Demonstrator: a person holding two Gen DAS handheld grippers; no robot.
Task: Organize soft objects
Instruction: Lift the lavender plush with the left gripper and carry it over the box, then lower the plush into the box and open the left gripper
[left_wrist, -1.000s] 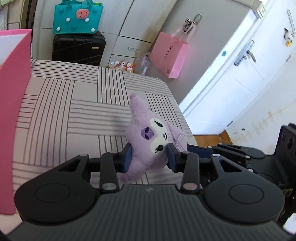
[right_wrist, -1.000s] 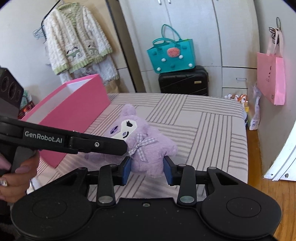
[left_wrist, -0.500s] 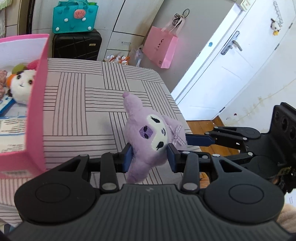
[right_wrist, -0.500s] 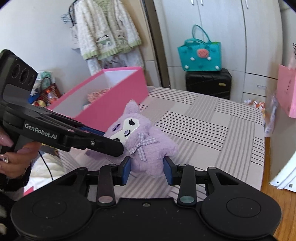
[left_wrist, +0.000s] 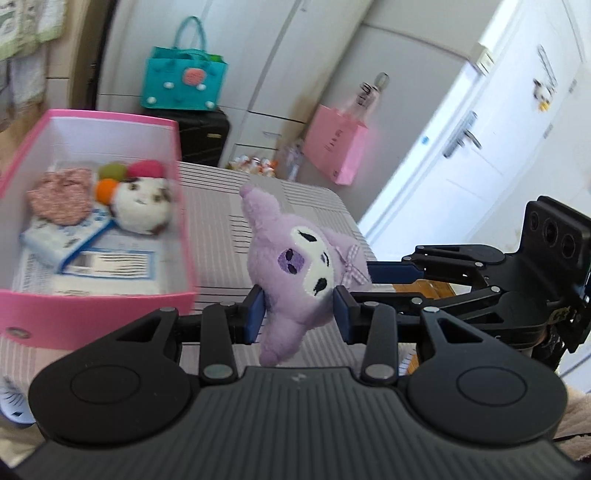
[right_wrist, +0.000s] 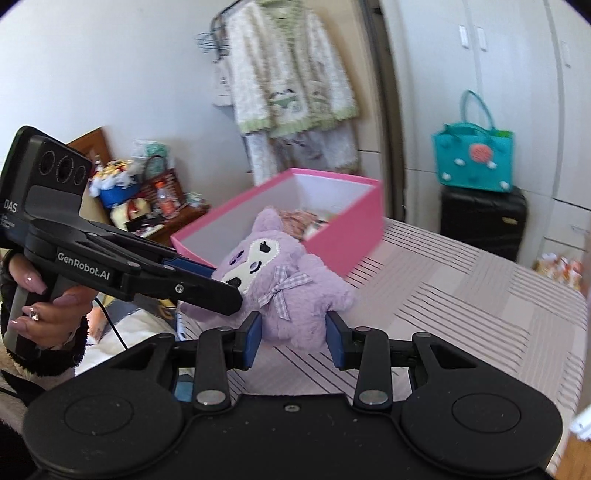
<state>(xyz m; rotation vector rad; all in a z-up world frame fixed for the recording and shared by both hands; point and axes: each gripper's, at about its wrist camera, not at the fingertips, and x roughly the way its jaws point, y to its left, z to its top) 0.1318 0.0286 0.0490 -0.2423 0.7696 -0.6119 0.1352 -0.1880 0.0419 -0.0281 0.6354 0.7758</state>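
Observation:
A purple plush toy (left_wrist: 295, 266) with a white face and a checked bow hangs in the air, held from two sides. My left gripper (left_wrist: 298, 314) is shut on its head, and my right gripper (right_wrist: 293, 338) is shut on its body (right_wrist: 295, 295). The toy floats above the striped bed (right_wrist: 461, 295), just beside the open pink box (right_wrist: 343, 236). In the left wrist view the pink box (left_wrist: 92, 317) lies to the left and holds a white round plush (left_wrist: 142, 205), a pinkish cloth item (left_wrist: 61, 195) and printed packets.
A teal bag (right_wrist: 474, 162) sits on a black suitcase (right_wrist: 484, 221) behind the bed. A pink paper bag (left_wrist: 336, 147) hangs on the cupboard, and a white door (left_wrist: 480, 155) stands to the right. A person's hand (right_wrist: 55, 310) grips the left tool's handle. Cluttered shelves stand at far left.
Both grippers have lifted the purple plush off the bed and carried it toward the pink box, whose inside has come into view. Neither grip has changed.

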